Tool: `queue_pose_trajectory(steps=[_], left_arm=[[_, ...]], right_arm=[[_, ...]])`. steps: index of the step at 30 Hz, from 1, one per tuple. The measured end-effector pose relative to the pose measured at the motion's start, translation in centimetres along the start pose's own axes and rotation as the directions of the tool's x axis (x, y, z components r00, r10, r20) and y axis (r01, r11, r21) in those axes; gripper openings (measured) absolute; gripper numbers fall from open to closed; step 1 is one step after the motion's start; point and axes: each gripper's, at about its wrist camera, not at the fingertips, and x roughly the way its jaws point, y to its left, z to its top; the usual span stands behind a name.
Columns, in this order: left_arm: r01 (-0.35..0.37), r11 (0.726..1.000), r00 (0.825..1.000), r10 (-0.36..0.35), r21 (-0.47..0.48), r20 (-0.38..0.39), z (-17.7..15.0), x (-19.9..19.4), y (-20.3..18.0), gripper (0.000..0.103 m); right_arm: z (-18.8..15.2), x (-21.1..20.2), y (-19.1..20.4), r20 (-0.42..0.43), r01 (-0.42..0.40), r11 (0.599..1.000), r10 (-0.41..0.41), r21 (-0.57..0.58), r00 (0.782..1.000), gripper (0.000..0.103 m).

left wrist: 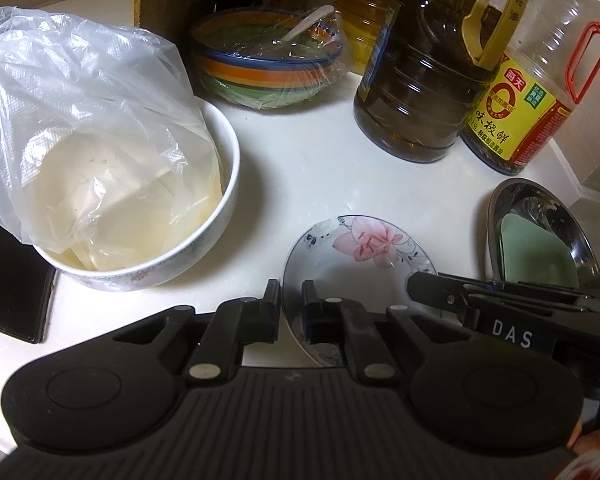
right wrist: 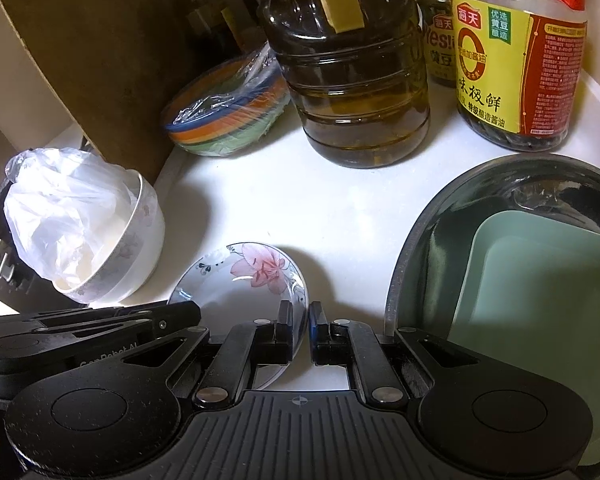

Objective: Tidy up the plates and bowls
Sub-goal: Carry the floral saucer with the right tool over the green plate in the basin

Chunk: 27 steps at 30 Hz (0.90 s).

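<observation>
A small white saucer with a pink flower painted on it is over the white counter. My left gripper is shut on its left rim, which runs between the two fingers. My right gripper is shut on the opposite rim. Each gripper also shows from the side in the other view: the right gripper and the left gripper. I cannot tell whether the saucer rests on the counter or is lifted. To the right stands a steel bowl holding a green square dish.
A white bowl with a plastic bag of tofu sits on the left. Behind are a striped bowl under cling film, an oil bottle and a soy sauce bottle. A dark flat object lies far left.
</observation>
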Motion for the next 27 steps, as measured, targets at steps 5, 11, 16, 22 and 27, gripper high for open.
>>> queue_pose_trajectory(steps=[5, 11, 16, 22, 27], left_arm=[[0.009, 1.000, 1.000, -0.009, 0.008, -0.005, -0.5, -0.5, 0.0, 0.008], [0.041, 0.999, 0.998, -0.041, -0.003, -0.036, -1.3, -1.0, 0.5, 0.008], [0.040, 0.999, 0.999, -0.040, 0.001, -0.033, -1.3, -1.0, 0.5, 0.008], [0.038, 0.999, 0.999, -0.038, 0.018, -0.023, -1.2, -1.2, 0.3, 0.008], [0.046, 0.999, 0.999, -0.046, 0.027, -0.007, -0.9, -2.0, 0.1, 0.008]], right_arm=[[-0.4, -0.3, 0.1, -0.009, 0.003, 1.000, -0.004, -0.009, 1.000, 0.008], [-1.2, -1.1, -0.1, -0.030, -0.006, 1.000, 0.006, 0.006, 1.000, 0.008], [-1.3, -1.2, -0.4, -0.028, -0.011, 0.999, 0.012, 0.034, 1.000, 0.008], [-1.5, -1.4, -0.3, -0.014, -0.001, 1.000, 0.001, 0.030, 1.000, 0.007], [-1.3, -2.2, -0.3, 0.002, -0.006, 1.000, 0.006, 0.023, 1.000, 0.007]])
